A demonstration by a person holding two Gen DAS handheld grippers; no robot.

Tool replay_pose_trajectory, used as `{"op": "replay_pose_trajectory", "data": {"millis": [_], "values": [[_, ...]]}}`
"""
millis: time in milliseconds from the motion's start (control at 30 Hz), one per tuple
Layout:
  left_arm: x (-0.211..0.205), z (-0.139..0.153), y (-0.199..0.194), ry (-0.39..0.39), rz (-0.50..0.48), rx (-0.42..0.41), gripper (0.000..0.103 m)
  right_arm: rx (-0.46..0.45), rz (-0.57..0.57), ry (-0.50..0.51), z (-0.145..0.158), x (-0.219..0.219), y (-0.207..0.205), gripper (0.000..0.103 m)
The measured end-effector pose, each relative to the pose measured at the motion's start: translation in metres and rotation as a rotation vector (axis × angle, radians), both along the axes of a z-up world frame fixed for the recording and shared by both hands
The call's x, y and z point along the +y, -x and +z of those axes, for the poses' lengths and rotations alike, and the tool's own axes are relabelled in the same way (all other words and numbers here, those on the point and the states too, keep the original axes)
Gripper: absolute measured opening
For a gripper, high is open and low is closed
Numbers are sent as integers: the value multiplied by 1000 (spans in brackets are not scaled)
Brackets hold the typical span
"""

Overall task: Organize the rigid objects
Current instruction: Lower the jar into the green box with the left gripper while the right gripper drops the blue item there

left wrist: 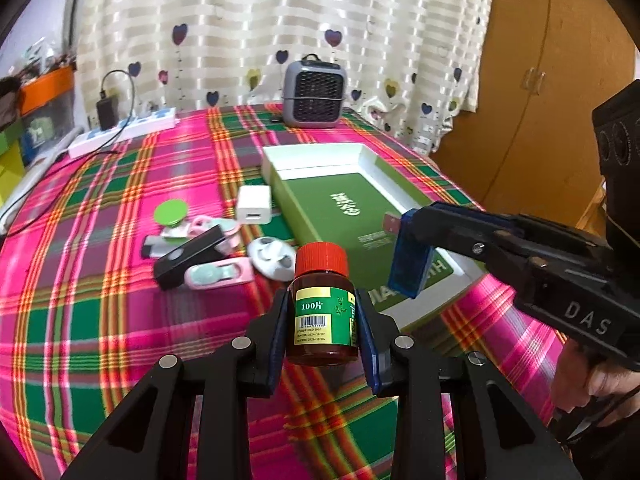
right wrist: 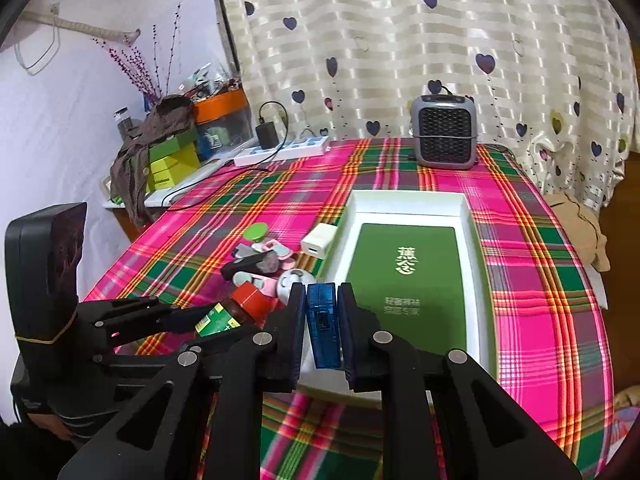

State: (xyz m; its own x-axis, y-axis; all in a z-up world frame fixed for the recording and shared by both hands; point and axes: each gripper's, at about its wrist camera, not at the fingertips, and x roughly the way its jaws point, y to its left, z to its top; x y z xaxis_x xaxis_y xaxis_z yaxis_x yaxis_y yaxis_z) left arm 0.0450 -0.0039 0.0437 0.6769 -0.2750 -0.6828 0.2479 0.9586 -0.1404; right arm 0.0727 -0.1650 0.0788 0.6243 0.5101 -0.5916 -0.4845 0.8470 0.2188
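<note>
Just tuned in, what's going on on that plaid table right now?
A person is sorting small items with two handheld grippers. The left gripper is shut on a brown pill bottle with a red cap, held above the tablecloth. The right gripper is shut on a small blue translucent device at the near end of the open white box with the green liner. A white charger, a black stick and other small items lie left of the box.
</note>
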Motion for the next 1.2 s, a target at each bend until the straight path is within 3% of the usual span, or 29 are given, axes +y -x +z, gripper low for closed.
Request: {"op": "replay_pose_trajectory", "data": {"millis": [533,1200], "values": [[-33,-2,-18,9,-71,13,31,48,-60,-14,-17,-30,-13,17],[-63,-23,-37,-43,-112,44,31,101,-82,-31,-30,-44,-26,17]]}}
